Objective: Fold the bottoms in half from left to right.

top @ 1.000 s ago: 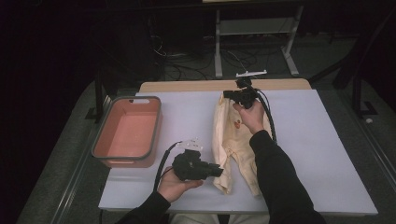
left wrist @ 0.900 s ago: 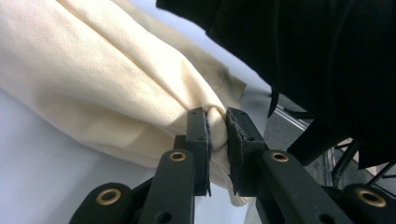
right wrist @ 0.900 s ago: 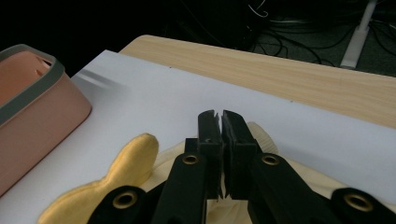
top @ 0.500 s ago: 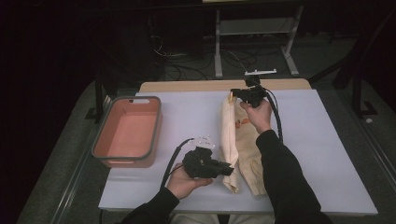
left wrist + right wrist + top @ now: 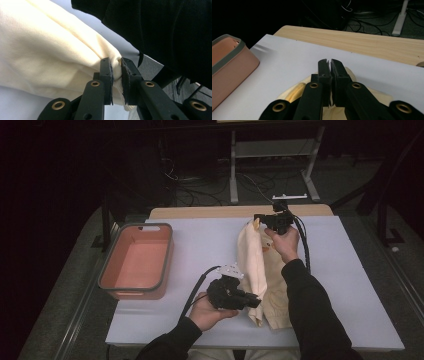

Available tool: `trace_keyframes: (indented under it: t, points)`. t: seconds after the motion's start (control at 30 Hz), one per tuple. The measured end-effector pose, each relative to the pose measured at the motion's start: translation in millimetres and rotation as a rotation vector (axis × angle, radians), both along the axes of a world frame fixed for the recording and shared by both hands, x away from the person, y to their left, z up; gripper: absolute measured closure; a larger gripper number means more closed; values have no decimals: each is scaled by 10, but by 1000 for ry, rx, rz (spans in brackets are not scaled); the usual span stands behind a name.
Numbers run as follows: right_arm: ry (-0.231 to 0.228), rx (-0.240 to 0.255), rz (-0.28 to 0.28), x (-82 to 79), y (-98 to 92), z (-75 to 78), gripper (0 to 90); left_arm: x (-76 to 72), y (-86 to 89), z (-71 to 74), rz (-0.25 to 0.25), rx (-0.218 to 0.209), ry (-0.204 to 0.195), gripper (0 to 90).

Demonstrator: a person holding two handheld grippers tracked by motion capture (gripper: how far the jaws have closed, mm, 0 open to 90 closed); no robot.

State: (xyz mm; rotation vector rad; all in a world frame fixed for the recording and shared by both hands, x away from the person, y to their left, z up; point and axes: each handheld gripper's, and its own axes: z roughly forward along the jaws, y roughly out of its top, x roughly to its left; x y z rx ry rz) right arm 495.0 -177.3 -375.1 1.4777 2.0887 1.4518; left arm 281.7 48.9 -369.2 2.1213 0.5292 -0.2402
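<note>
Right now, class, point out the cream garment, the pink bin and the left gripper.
cream garment (image 5: 252, 265), high view, its folded middle.
pink bin (image 5: 134, 264), high view, its bare floor.
left gripper (image 5: 116, 75), left gripper view, between its fingertips.

Lab: floor cables (image 5: 200, 190), rig stand (image 5: 272, 155)

1. A white-topped table (image 5: 345, 285) with a bare wooden strip (image 5: 210, 212) along its far edge.
2. Grey floor (image 5: 60, 320) around it.
3. Far behind, tangled cables (image 5: 200, 190) and a white metal stand (image 5: 272, 155) in a dark room.
</note>
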Motion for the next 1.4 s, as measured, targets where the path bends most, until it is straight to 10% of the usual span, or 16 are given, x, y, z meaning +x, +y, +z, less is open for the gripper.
trace_keyframes:
  t: [1.4]
  points:
    - [58,58,-39,-66,-689,-288,861,88,-758,-148,-97,91,17,796]
